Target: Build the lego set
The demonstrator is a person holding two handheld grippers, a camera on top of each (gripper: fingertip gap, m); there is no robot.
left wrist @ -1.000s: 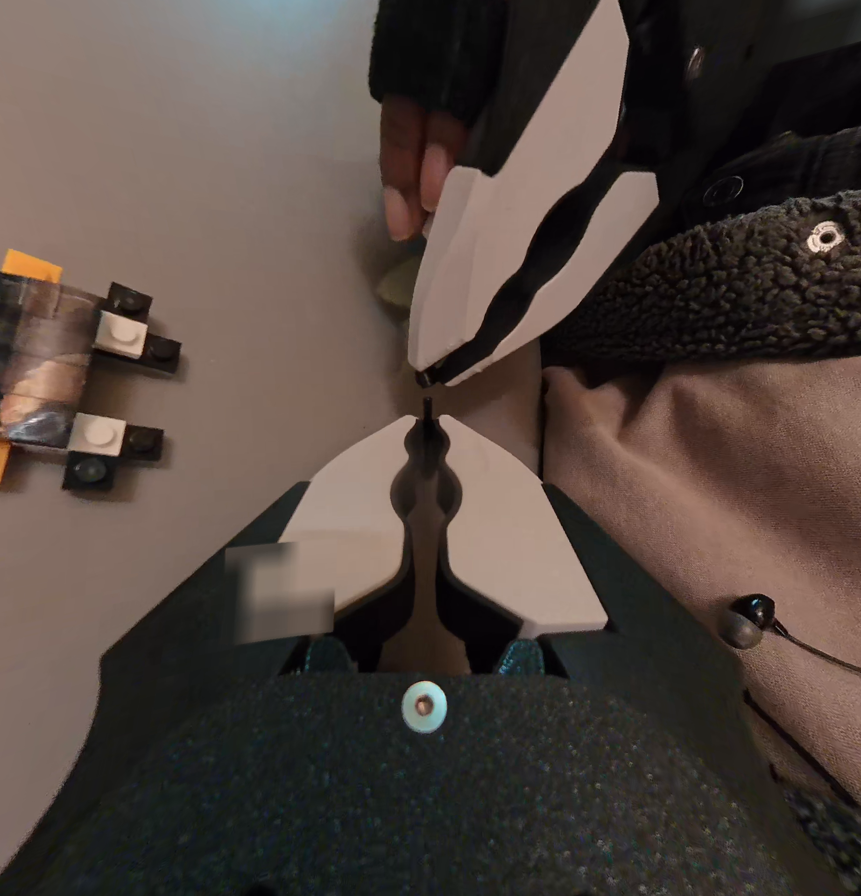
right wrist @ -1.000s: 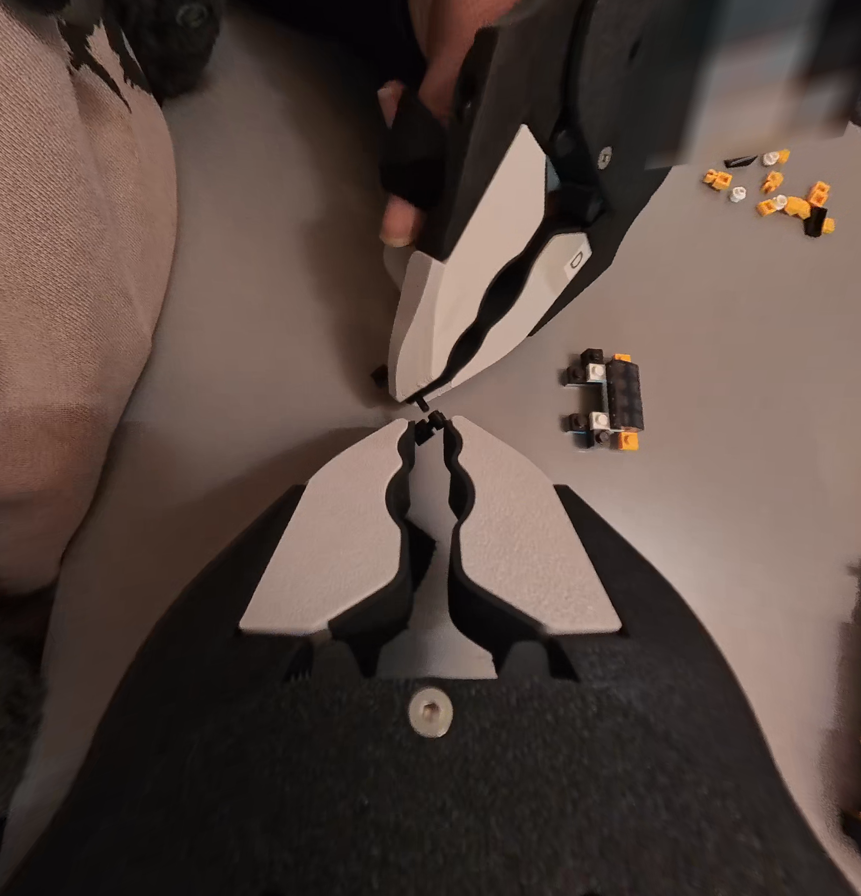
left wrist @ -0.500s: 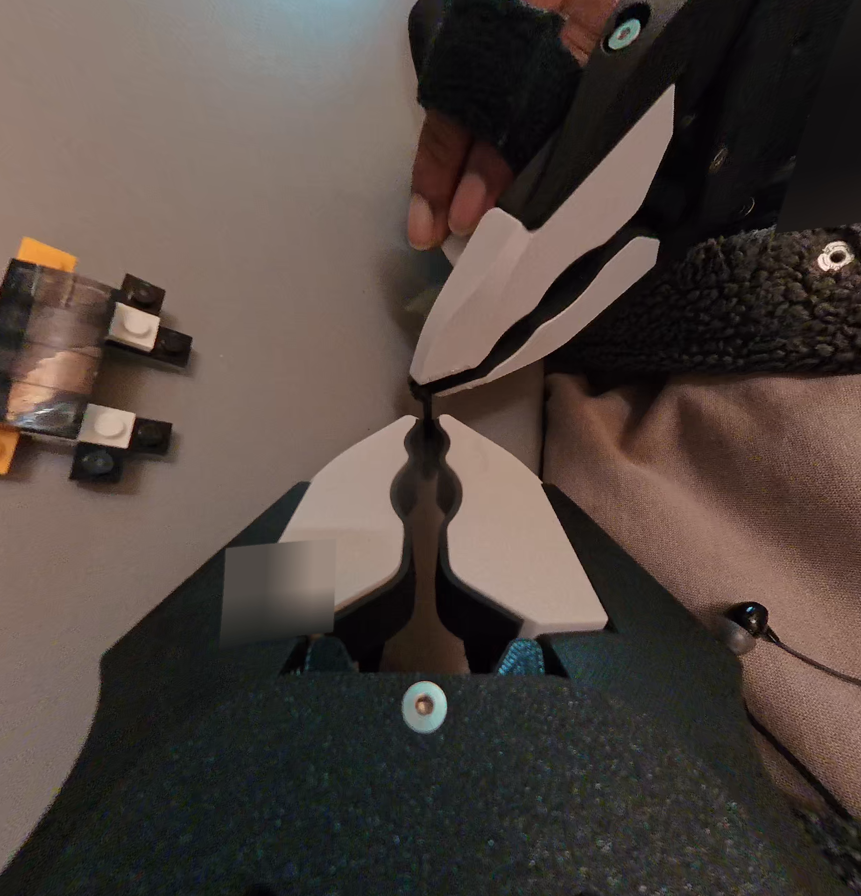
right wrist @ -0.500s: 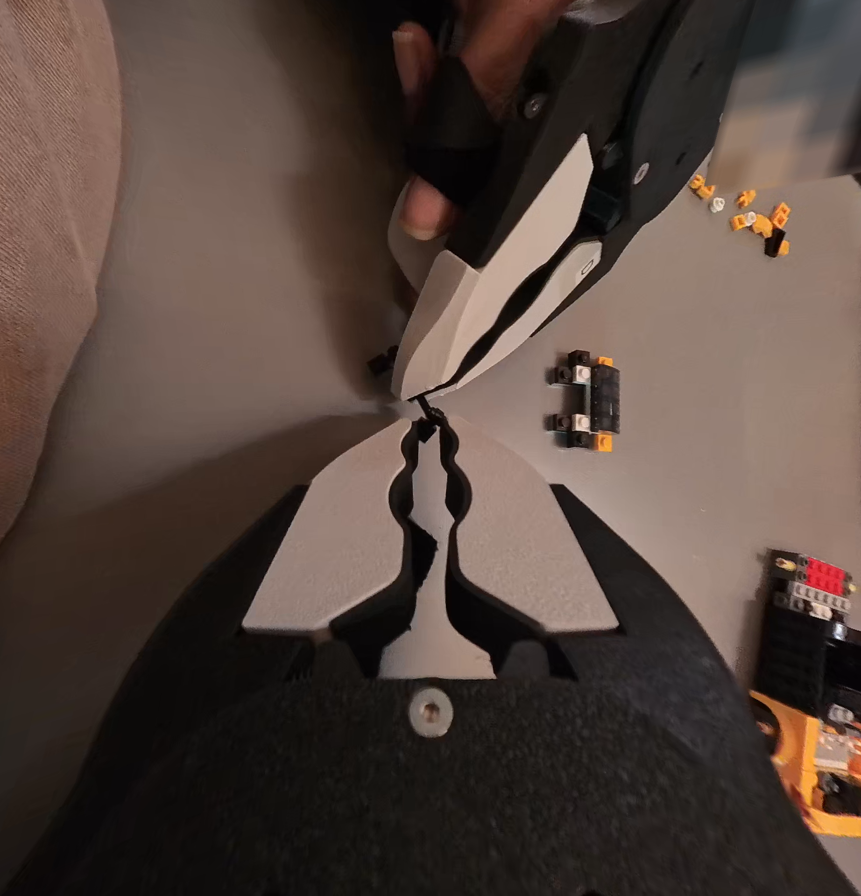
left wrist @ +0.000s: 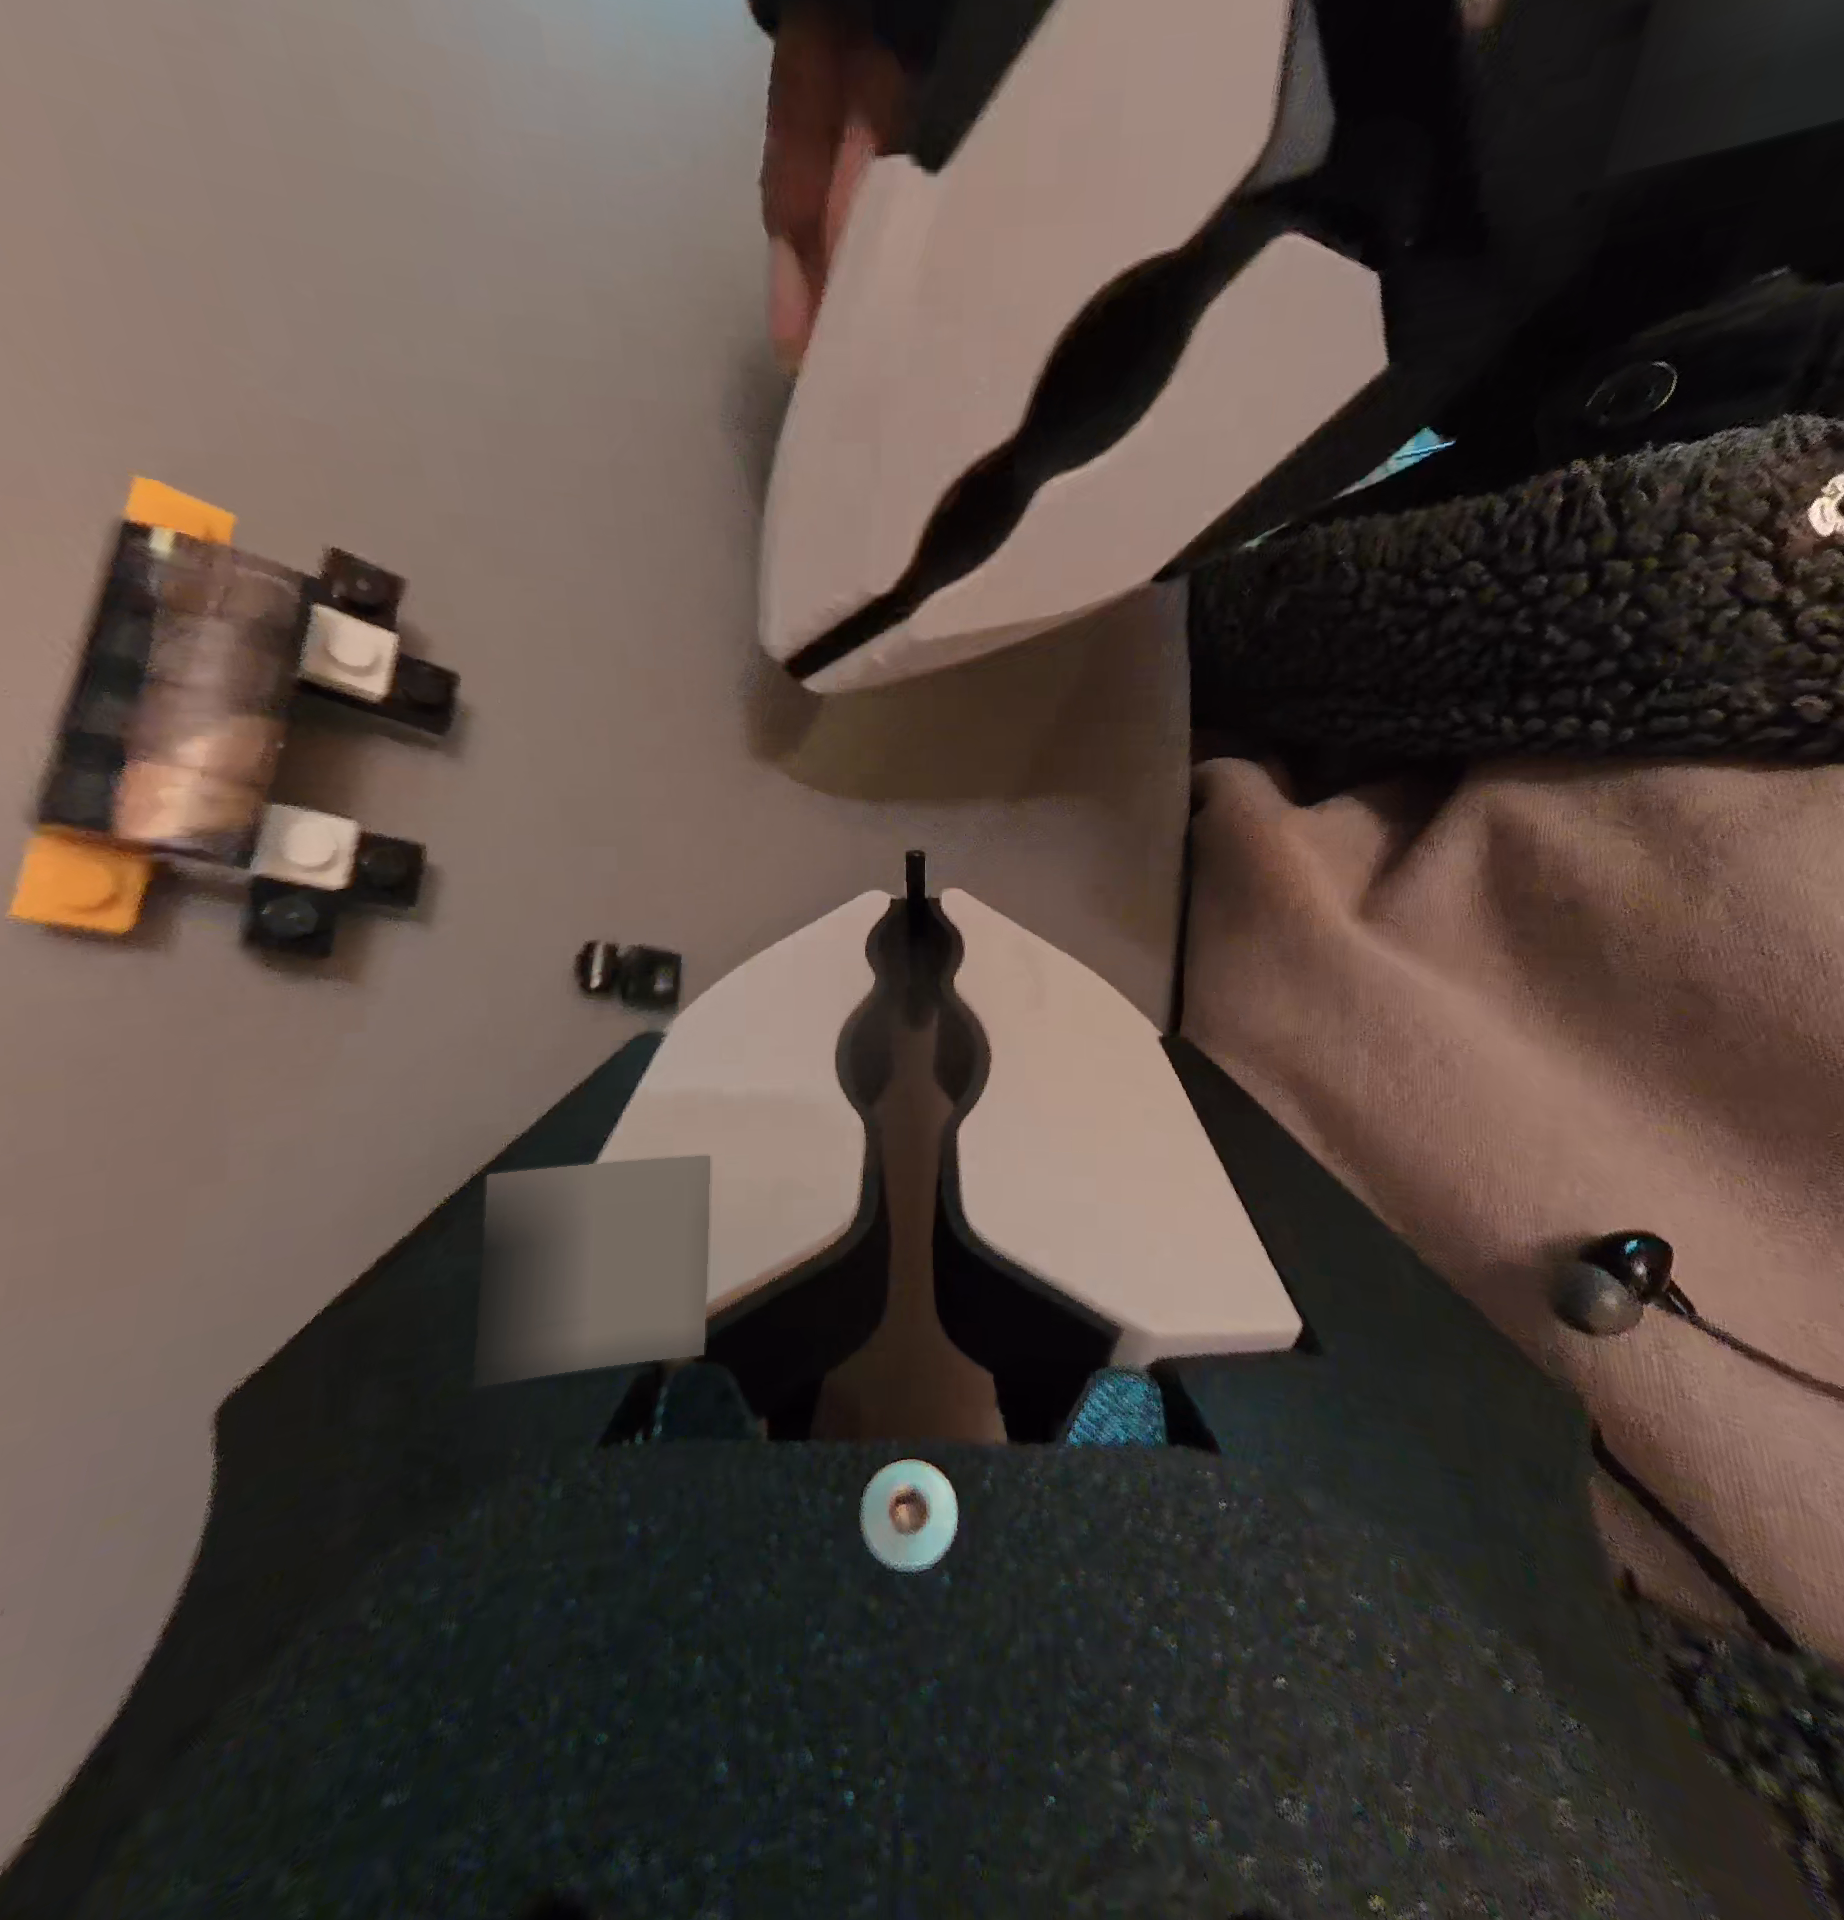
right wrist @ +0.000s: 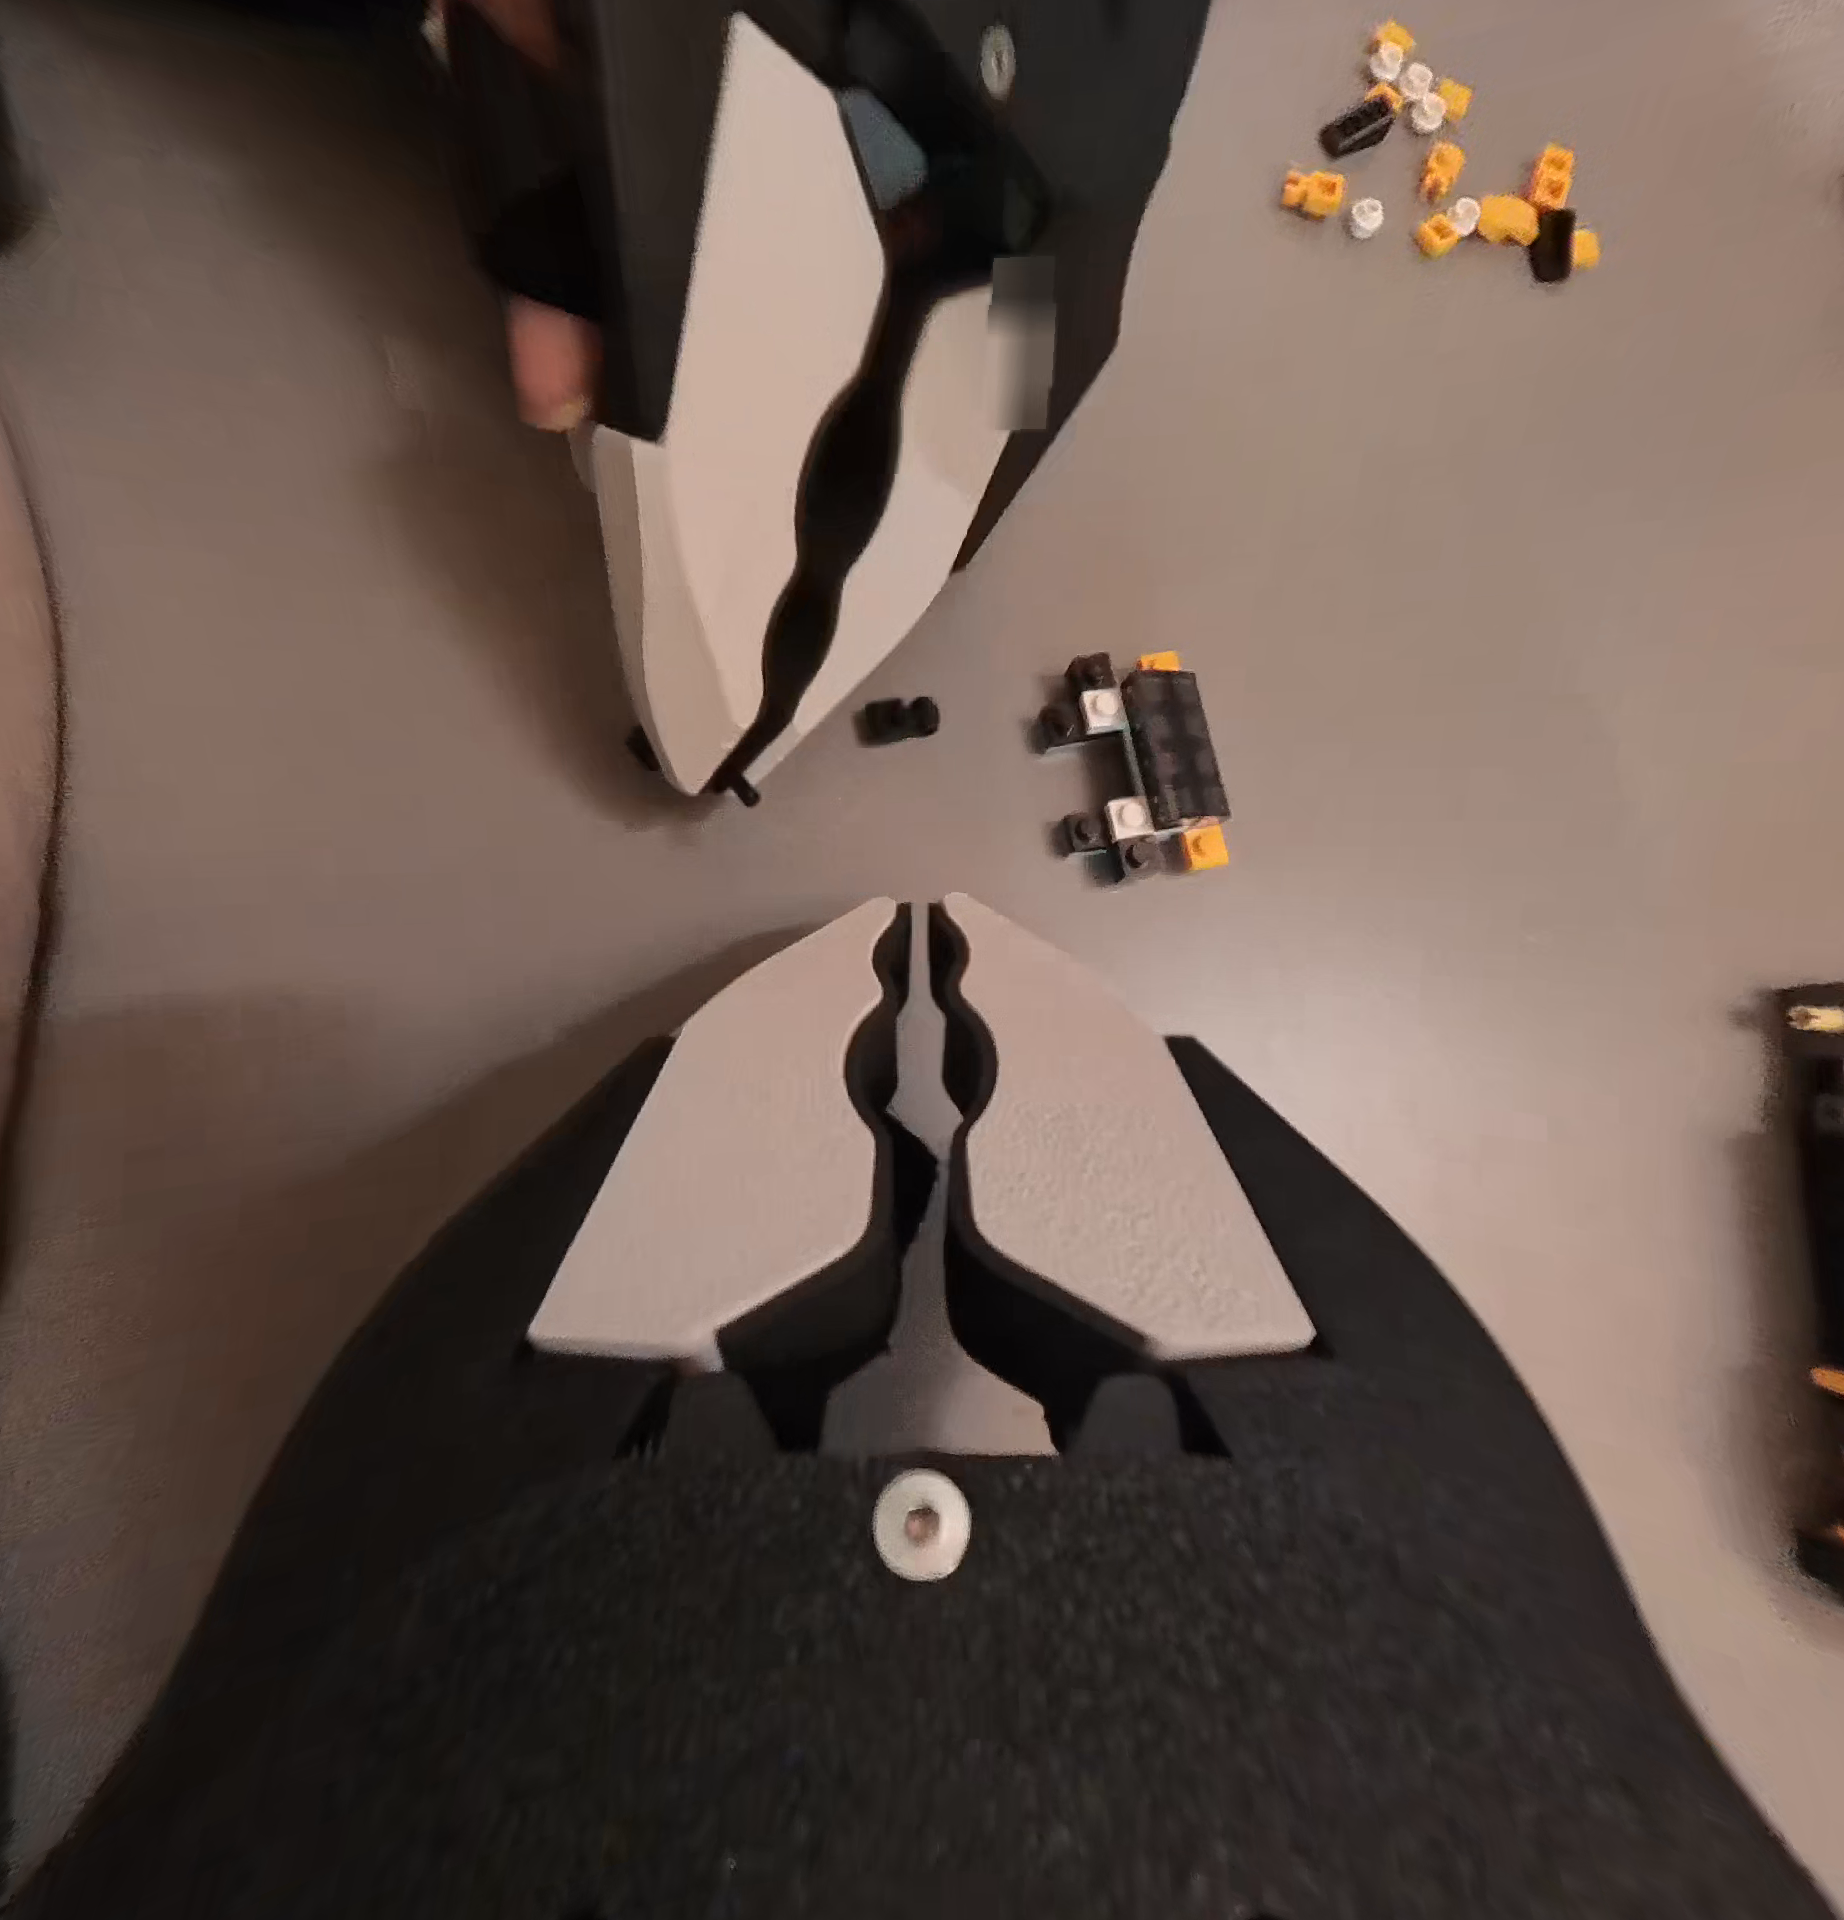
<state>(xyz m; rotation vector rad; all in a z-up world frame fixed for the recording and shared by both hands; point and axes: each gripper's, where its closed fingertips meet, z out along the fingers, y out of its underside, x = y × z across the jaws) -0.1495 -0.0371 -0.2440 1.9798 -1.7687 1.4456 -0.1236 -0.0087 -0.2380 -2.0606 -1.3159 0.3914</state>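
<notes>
Left wrist view: left gripper (left wrist: 915, 902) clenched on thin black pin (left wrist: 914, 871), tip poking past the fingertips. Small black piece (left wrist: 628, 972) loose on grey table (left wrist: 378, 260), just left of the fingers. Black, white and orange sub-assembly (left wrist: 232, 717) farther left.

Right wrist view: right gripper (right wrist: 920, 906) nearly closed, narrow slit, nothing gripped. Loose orange, white and black bricks (right wrist: 1437, 177) far top right. Partly built model (right wrist: 1832, 1299) at right edge.

Dim warm light, soft shadows on the table (right wrist: 1417, 540), fisheye edge bending, motion blur.
</notes>
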